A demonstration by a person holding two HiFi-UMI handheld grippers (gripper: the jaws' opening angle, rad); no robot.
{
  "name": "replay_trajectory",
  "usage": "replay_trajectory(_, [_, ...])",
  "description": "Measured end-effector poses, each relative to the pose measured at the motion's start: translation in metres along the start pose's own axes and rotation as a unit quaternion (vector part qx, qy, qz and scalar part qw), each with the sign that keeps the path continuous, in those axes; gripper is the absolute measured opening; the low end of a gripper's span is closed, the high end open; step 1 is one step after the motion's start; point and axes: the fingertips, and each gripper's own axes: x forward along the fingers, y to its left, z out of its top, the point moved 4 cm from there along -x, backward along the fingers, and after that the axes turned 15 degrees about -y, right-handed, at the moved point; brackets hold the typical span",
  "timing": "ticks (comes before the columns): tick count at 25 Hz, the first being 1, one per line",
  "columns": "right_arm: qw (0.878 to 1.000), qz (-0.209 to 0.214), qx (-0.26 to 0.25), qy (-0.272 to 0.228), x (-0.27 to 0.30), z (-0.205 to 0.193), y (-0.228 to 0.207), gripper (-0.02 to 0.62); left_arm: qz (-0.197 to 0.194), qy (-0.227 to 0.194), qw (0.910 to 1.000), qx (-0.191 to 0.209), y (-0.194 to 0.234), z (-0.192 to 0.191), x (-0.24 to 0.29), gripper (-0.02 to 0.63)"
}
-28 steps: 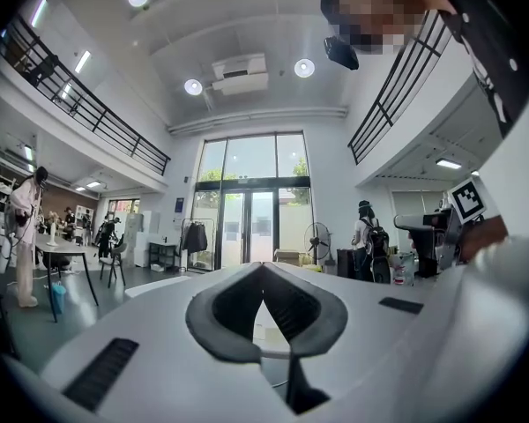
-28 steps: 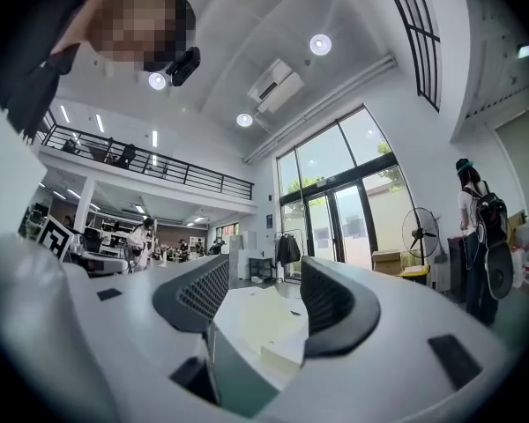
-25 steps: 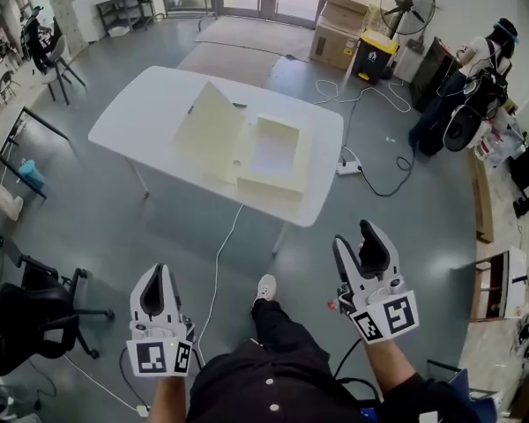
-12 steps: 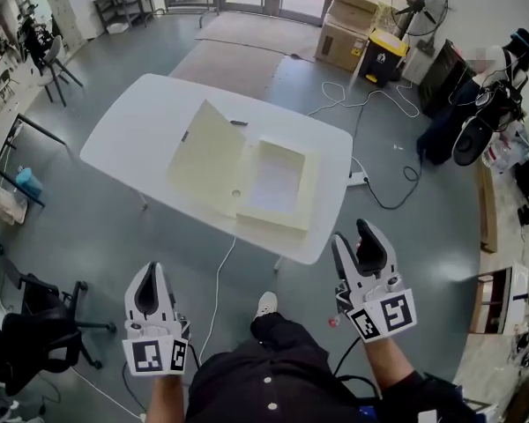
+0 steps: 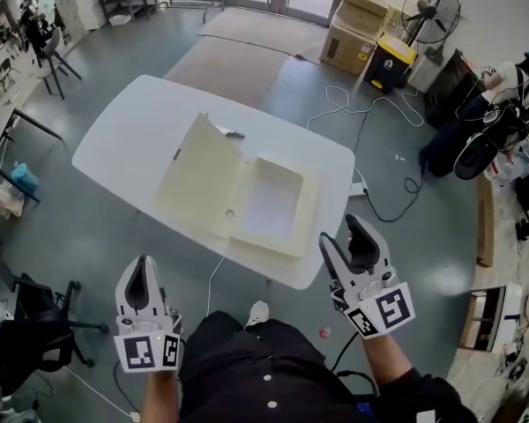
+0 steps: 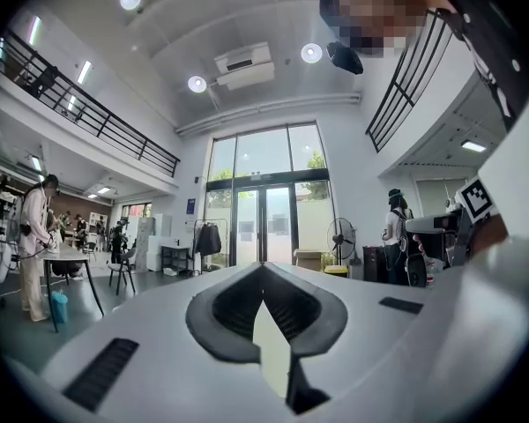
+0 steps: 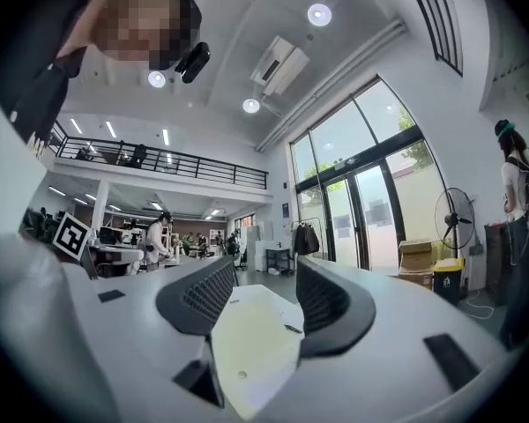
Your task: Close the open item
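The thing to be shut is a cream box file (image 5: 273, 196). It lies open on the white table (image 5: 115, 139), toward the near right part of the top. Its shallow tray sits flat with its near edge close to the table's near rim. The lid (image 5: 198, 174) is hinged on the tray's left side and stands tilted up and away over the middle of the table. There is a small round hole low on the lid, and a small dark object (image 5: 234, 134) lies on the table just beyond the lid's far corner.

The left gripper (image 5: 144, 270) is held off the table's near side, well apart from the rim, and its fingers are brought together at the tips with nothing in them. The right gripper (image 5: 341, 232) hangs just off the table's near right corner. Its fingers are spread wide and have just been opening, and nothing is between them. The file shows only in the distance through the gap.

Compared with a second ago, the person has walked up to the table. Both grippers were then far out over the floor and now sit close to its near side, the right one almost at the rim. The file itself lies as it did, lid up at the same lean. Cardboard boxes (image 5: 357, 20) and a standing fan (image 5: 432, 11) stay beyond the table's far right end.
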Motion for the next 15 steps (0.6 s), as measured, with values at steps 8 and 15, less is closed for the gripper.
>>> replay_trajectory(8, [0.995, 0.088, -0.027, 0.042, 0.052, -0.025, -0.013, 0.244, 0.005, 0.02, 0.9998, 0.0, 0.012, -0.016, 0.025, 0.017])
replay_trajectory(15, [0.936, 0.301, -0.126, 0.131, 0.148, -0.079, 0.007, 0.258, 0.021, 0.042, 0.9989, -0.002, 0.043, -0.039, 0.05, 0.017])
